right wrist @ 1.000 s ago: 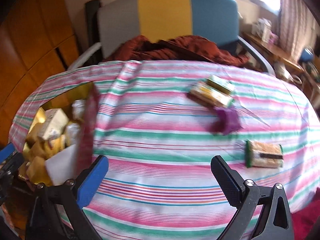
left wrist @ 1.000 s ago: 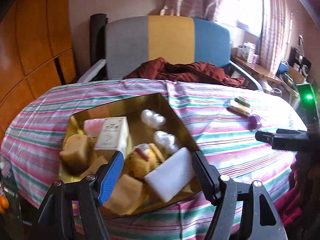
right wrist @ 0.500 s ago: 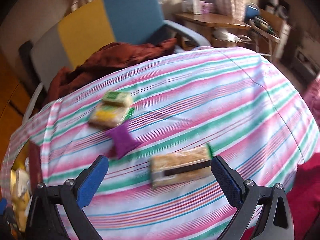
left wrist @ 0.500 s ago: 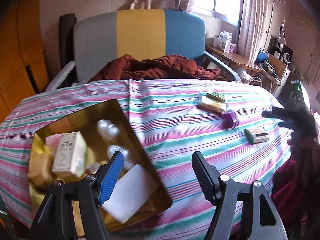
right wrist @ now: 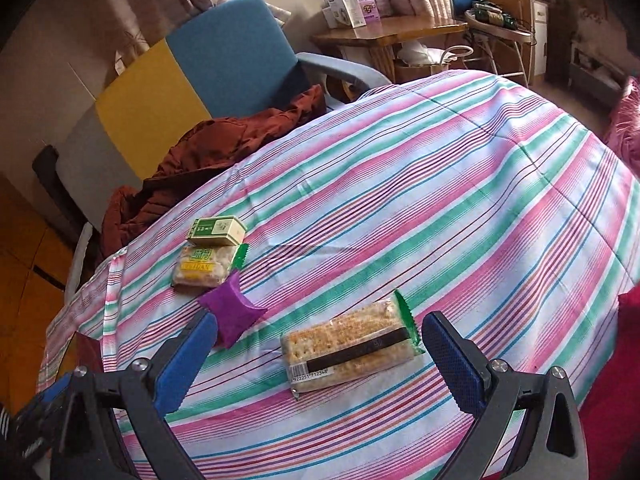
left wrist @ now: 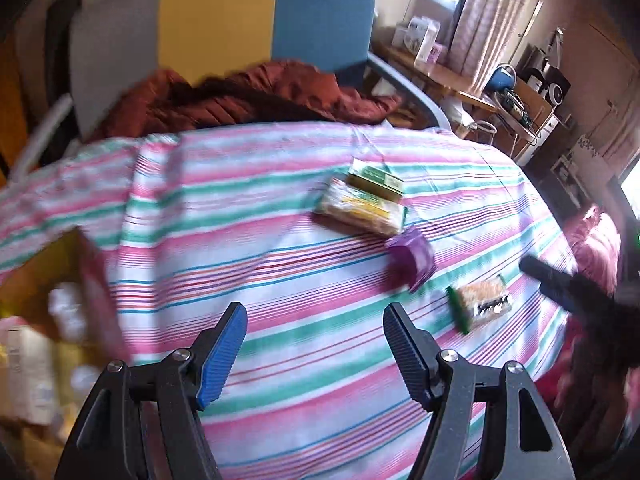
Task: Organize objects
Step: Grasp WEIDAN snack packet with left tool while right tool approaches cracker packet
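Currently on the striped desk (right wrist: 460, 184), loose: one green carton (right wrist: 218, 231), one yellow-label cracker pack (right wrist: 204, 267) just beside it, one purple pouch (right wrist: 232, 314), one dark-banded cracker pack (right wrist: 348, 350) nearest. Stowed, by judgement: several blurred items in the gold box (left wrist: 48, 280) at the desk's left end, so four pieces appear left to sort. Right hand-held gripper (right wrist: 320, 354) jaws apart, empty, straddling the dark-banded pack without touching; left hand-held gripper (left wrist: 316, 340) likewise apart, empty, over bare cloth.
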Available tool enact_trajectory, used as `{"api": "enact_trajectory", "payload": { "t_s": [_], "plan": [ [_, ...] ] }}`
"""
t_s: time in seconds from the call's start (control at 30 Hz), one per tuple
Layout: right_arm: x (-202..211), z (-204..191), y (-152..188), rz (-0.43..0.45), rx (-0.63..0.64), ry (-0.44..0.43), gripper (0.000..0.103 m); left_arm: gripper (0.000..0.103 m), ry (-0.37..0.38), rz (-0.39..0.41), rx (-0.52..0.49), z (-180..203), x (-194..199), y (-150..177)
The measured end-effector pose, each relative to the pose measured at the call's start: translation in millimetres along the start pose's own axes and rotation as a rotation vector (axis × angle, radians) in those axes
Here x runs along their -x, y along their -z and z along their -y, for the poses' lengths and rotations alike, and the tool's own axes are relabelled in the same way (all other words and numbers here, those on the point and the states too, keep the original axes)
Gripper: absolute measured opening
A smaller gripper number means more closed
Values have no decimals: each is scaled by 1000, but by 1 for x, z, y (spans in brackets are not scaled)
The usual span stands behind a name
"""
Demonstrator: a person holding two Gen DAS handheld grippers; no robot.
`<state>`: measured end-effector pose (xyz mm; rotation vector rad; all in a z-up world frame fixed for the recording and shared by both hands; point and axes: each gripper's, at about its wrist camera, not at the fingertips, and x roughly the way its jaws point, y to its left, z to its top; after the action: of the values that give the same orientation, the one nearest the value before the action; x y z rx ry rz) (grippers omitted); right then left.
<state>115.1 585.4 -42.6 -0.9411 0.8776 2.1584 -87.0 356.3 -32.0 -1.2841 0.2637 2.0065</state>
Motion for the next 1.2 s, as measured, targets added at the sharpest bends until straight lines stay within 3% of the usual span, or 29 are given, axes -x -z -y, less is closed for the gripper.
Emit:
{"api": "enact_trajectory", "payload": {
  "t_s": [0.17,0.53,0.73,0.9,1.07,1.2],
  "plan": [
    [-3,0,2,-25,-11,-50,103,71,45,-123,95,12,-58,-31],
    [-7,-1,3,-73,-18,-167,103,71,-16,-202,202,31,-138,-85],
    [-8,3,2,-84,-48,-209,103,71,-58,-186,273,33,-158,-102],
    [-8,3,3,-96,-44,-228,103,75,-104,-187,209,46,-167,-111],
    [-9,7,1,-99,-63,-229,103,78,-168,-184,44,65,-173,-103],
    [-9,9,1,-102,-65,-224,103,77,-161,-173,-28,65,-170,-96]
  ]
}}
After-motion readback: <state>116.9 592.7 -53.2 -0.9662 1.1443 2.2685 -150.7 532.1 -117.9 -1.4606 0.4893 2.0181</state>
